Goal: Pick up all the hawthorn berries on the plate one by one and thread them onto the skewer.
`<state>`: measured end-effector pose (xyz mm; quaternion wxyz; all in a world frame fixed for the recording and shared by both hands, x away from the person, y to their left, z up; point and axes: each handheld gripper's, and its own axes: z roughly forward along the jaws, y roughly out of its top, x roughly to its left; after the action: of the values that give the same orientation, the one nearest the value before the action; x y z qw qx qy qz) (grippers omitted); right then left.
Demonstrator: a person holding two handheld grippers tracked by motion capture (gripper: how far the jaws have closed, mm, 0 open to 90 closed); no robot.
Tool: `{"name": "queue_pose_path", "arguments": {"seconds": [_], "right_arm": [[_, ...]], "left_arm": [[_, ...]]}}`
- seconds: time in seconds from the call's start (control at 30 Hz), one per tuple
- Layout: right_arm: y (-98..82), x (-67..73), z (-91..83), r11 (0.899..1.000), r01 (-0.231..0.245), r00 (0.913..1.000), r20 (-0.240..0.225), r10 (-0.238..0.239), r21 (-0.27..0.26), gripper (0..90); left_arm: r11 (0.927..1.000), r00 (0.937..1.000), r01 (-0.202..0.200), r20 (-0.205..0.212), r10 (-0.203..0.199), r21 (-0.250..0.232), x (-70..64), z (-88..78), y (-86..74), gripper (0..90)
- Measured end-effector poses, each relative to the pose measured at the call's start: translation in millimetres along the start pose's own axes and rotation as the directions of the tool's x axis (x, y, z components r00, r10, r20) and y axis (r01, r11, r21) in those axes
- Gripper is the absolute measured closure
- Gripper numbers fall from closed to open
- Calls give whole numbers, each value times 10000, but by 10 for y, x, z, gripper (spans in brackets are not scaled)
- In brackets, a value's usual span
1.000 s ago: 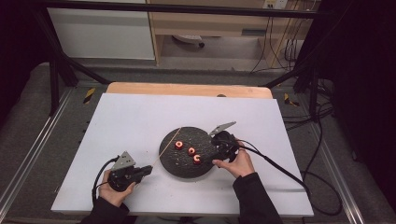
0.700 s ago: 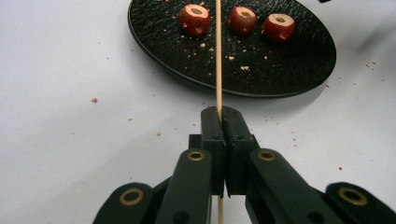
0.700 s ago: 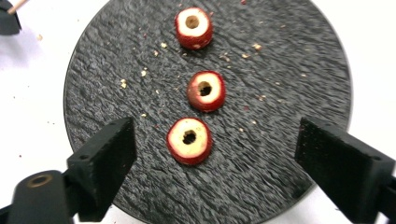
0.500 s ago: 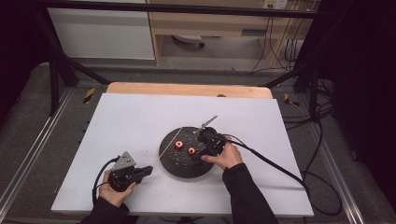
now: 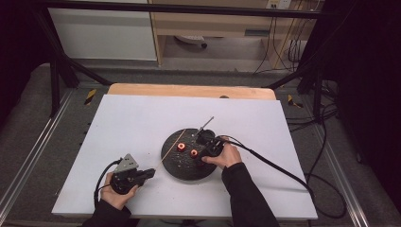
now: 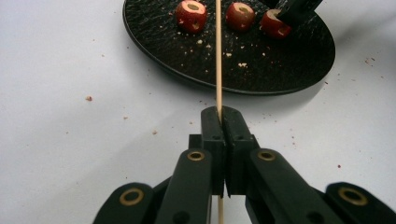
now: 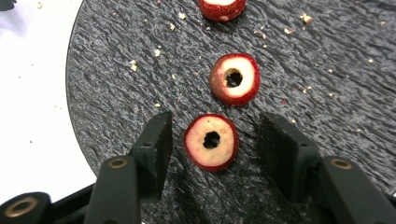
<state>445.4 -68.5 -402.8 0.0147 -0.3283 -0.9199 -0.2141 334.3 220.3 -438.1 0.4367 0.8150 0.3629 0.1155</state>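
Observation:
A black round plate (image 5: 182, 166) holds three cored red fruit pieces. My left gripper (image 5: 152, 173) rests on the white table near the front and is shut on a thin wooden skewer (image 5: 174, 144). The skewer (image 6: 218, 56) runs out over the plate (image 6: 280, 60), between two of the pieces (image 6: 190, 14) (image 6: 240, 15). My right gripper (image 5: 203, 157) points down at the plate's right part. Its jaws have just been closing around the nearest fruit piece (image 7: 211, 141). A gap still shows on each side, so the right gripper (image 7: 215, 137) is open. Two more pieces (image 7: 233, 79) (image 7: 222, 7) lie beyond.
Crumbs are scattered over the plate (image 7: 116, 70) and the white table top (image 5: 142, 118). Black cables trail from both grippers, the right one across the table's right side (image 5: 269, 165). A wooden strip (image 5: 189, 91) borders the far edge.
My right gripper has moved left over the plate and tipped down onto the fruit row, with its jaws narrowing around one piece. The left gripper and skewer have stayed put.

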Motion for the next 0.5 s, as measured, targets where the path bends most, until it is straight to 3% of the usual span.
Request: {"name": "queue_pose_path", "arguments": {"seconds": [0.5], "right_arm": [[13, -45, 39, 9992, 90, 9995, -320, -78, 382, 599]], "left_arm": [[10000, 10000, -12, 4, 12, 20, -4, 1, 2, 885]]}}
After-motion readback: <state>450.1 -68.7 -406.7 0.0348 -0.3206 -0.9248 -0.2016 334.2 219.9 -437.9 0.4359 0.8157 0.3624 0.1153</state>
